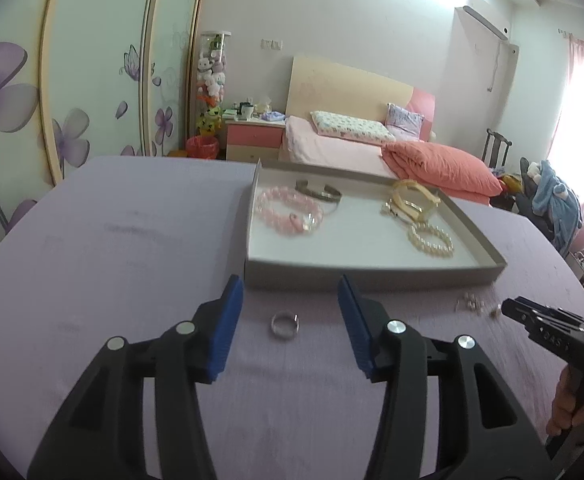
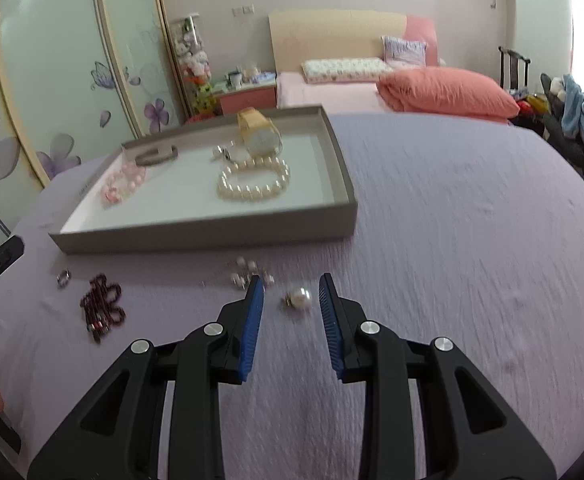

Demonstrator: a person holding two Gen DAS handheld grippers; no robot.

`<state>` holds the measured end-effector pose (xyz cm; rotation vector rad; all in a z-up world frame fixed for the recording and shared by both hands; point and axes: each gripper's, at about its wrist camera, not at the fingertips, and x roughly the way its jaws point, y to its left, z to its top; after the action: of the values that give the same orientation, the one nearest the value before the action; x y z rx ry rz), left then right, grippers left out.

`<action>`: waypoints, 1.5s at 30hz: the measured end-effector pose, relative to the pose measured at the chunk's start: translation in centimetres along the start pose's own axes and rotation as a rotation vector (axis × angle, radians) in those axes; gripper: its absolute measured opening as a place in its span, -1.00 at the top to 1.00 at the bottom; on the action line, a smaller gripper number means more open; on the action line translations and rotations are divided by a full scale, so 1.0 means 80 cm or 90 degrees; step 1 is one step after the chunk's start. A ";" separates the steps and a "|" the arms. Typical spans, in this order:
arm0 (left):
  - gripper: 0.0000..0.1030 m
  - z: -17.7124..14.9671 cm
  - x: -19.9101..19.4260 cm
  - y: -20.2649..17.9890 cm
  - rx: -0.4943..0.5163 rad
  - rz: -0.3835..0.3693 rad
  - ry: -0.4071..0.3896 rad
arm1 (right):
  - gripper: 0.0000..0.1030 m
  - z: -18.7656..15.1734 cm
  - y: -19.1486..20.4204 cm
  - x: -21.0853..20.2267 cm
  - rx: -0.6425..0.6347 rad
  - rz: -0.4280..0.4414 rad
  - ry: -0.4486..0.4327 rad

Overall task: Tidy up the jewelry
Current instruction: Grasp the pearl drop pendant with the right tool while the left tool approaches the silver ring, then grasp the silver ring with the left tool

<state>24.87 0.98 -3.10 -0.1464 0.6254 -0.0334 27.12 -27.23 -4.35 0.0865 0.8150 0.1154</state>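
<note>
Lilac cloth [image 2: 452, 240] covered the table I was working over, with a bedroom behind it. On it, the ring [image 1: 285, 324] lay flat just short of the tray's [image 1: 372, 278] near wall, framed between my left gripper's [image 1: 290, 294] blue pads [image 1: 228, 320]. Those jaws stood about half open with nothing in them and clear of the ring on both sides.

My right gripper [image 2: 290, 294] was lined up the same way on the pearl [image 2: 300, 299], its jaws narrower, parted only a little wider than the pearl and, as far as I could tell, not touching it. A cluster of small pale beads [image 2: 250, 274] sat just beside its left pad, and the dark red bracelet [image 2: 102, 308] lay further left, near the ring.

Inside the tray already sat the pink bracelet [image 1: 288, 210], the metal cuff [image 1: 318, 192], the gold watch [image 1: 412, 198] and the pearl bracelet [image 1: 432, 240].

I judged the job partly done, and this step a double approach: ring on the left, pearl on the right. Next I needed each gripper lowered until the pads straddled its piece at cloth level, then closed gently. The ring lies low and could slip under the pads; the pearl may roll, and the beads close by could get caught.
</note>
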 end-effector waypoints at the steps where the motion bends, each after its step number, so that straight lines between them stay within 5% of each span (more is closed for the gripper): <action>1: 0.03 -0.003 -0.001 0.001 -0.002 -0.001 0.004 | 0.41 -0.002 -0.001 0.000 0.002 0.002 0.006; 30: 0.02 -0.005 0.026 0.013 -0.013 0.020 0.033 | 0.59 -0.011 -0.003 0.003 -0.014 -0.047 0.061; 45: -0.05 -0.014 0.062 -0.001 0.035 0.032 0.134 | 0.59 -0.035 0.002 -0.019 -0.017 -0.034 0.056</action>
<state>28.29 0.36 -6.86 -0.0748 0.8366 -0.0177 24.04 -27.22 -5.12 0.0348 0.9034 0.0803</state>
